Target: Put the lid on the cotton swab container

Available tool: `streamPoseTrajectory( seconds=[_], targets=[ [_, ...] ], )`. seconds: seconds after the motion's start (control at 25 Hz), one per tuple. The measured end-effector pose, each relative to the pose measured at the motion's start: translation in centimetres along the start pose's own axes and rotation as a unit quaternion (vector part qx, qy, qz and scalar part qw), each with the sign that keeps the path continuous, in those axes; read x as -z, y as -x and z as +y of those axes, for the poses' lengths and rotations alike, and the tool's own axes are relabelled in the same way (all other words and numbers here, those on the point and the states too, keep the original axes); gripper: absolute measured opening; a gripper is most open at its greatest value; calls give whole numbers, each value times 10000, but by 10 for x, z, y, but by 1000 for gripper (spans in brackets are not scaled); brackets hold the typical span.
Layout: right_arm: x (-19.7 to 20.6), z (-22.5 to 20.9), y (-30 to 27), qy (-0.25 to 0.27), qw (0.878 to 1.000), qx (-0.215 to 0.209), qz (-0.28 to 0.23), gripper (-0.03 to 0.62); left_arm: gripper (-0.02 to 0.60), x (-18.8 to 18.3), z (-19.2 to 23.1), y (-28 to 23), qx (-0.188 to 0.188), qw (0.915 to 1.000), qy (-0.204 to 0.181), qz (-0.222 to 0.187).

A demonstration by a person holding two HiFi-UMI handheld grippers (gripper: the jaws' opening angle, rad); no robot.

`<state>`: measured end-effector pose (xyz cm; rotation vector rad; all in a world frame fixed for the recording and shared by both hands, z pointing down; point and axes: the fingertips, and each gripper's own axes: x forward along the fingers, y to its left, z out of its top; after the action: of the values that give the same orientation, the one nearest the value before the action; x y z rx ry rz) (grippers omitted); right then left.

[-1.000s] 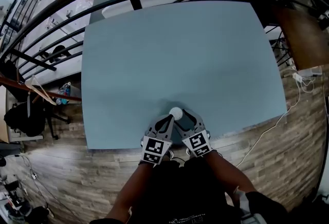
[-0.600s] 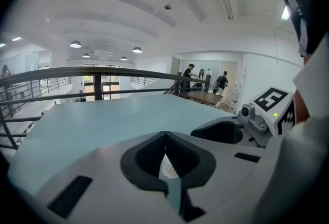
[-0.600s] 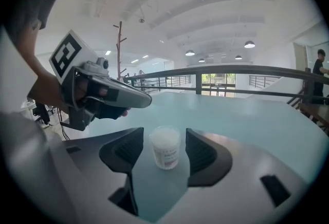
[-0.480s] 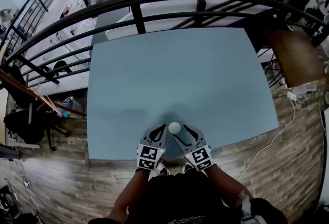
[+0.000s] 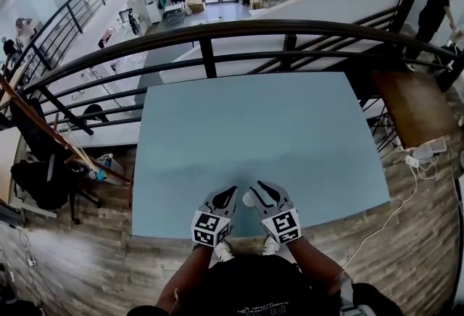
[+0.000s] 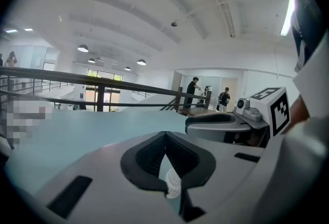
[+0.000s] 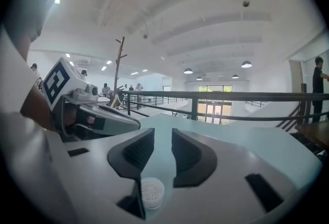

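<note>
A small round cotton swab container (image 5: 249, 198) stands on the light blue table (image 5: 268, 133) close to its front edge, its white swab ends showing on top. I see no separate lid. My left gripper (image 5: 232, 192) sits just left of it and my right gripper (image 5: 256, 187) just right, both angled inward. In the left gripper view the left gripper (image 6: 164, 135) has its tips together, and the container (image 6: 172, 186) shows low in the gap behind them. The right gripper (image 7: 163, 135) has its jaws closing with a narrow gap. The container (image 7: 152, 193) lies low near their base, untouched by the pads.
A black railing (image 5: 217, 35) runs along the table's far edge. A brown wooden table (image 5: 417, 108) stands to the right, with cables and a power strip (image 5: 428, 149) on the floor. A dark bag (image 5: 43, 180) and a chair are at the left. The person's dark lap fills the bottom.
The head view has tilted up, so the table sits lower and the hall beyond shows. The container now lies between the gripper fingers rather than at their tips.
</note>
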<state>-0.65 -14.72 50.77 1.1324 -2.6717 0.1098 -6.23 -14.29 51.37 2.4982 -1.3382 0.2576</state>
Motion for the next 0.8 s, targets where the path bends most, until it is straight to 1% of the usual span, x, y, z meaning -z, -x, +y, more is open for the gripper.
streamPoseTrajectory(
  seconds=[0.12,0.24,0.36,0.52,0.64,0.8],
  targets=[
    [-15,-1,2,-4,9999,67,-140,68,9,-10,-1,6,-33,9999,-96,-123],
    [-27,-2,1,45,9997,92,-227,37,9,-22,-3,10,9,9993,-213,-295],
    [-35,-4,0,55,9995,132,-280,23,9,-36,-9,15,184,9978,-307,-562],
    [-41,-9,1,131,9990,246,-336,18,9,-48,-14,20,262,9965,-349,-711],
    [-46,-4,2,179,9988,269,-369,18,9,-49,-11,24,256,9964,-344,-725],
    [-48,-10,5,204,9986,352,-350,18,9,-52,-11,23,233,9963,-405,-721]
  ],
)
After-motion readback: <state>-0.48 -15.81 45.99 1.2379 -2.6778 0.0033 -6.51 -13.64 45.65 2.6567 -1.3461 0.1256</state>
